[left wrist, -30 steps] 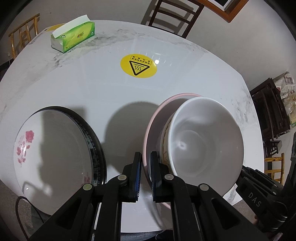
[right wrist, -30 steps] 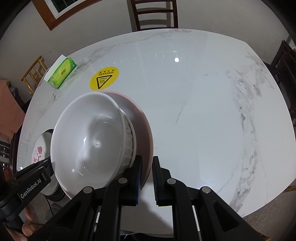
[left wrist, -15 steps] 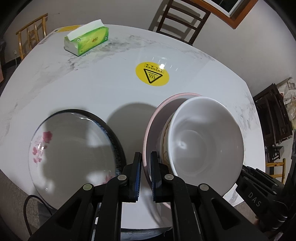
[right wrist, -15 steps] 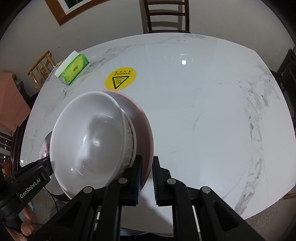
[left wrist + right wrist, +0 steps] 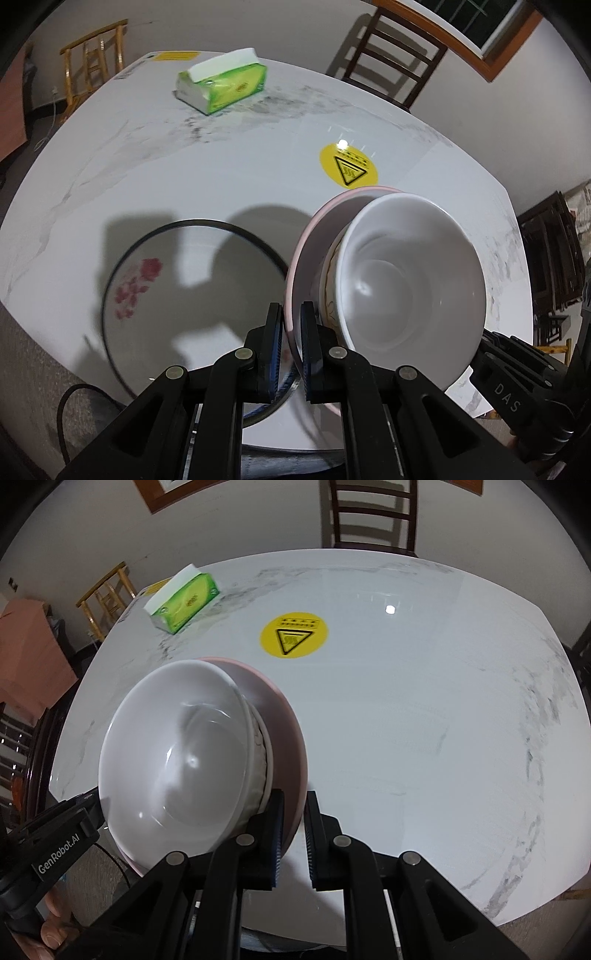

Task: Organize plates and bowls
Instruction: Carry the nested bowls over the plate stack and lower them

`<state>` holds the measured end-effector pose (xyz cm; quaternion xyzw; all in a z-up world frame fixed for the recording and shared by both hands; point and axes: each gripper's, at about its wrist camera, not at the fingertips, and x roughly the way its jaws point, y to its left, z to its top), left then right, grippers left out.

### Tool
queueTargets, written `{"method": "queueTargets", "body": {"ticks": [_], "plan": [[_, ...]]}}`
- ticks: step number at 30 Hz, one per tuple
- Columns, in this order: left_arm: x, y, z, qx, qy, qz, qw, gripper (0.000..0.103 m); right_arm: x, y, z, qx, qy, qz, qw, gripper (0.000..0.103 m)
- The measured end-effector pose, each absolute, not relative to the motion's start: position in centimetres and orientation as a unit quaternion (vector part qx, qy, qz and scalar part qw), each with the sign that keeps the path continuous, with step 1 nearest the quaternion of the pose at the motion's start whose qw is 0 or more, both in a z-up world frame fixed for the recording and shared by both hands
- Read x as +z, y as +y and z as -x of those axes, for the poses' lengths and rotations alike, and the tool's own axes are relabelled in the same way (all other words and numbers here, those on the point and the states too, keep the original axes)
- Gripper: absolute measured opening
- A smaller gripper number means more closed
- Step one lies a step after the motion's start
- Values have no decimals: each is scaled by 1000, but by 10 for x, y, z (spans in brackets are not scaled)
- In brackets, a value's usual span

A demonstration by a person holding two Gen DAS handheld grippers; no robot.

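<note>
Both grippers, left (image 5: 291, 347) and right (image 5: 293, 834), pinch opposite rims of the pink plate (image 5: 314, 236); white bowls (image 5: 410, 280) nested on it, all airborne beside the flowered plate (image 5: 192, 291). Risk: uneven hands tilt the stack, bowls slide off onto the table (image 5: 424, 720) near the yellow sticker (image 5: 293, 635)

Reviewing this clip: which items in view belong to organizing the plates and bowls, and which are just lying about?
Part of the job:
- pink plate, gripped at opposite rims by left gripper and right gripper
- white bowl riding on it
- flowered plate on the table

Just lying about:
- tissue pack
- yellow warning sticker
- chairs
</note>
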<state>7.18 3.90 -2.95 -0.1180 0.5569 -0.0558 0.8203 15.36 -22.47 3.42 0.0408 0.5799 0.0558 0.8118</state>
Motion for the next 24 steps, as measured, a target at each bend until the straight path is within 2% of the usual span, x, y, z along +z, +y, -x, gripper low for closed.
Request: {"method": "queueTargets", "body": {"ticks": [24], "plan": [[-30,141,-46,17,548,157,821,6,26,-118,-157,125,595,7,794,11]]}}
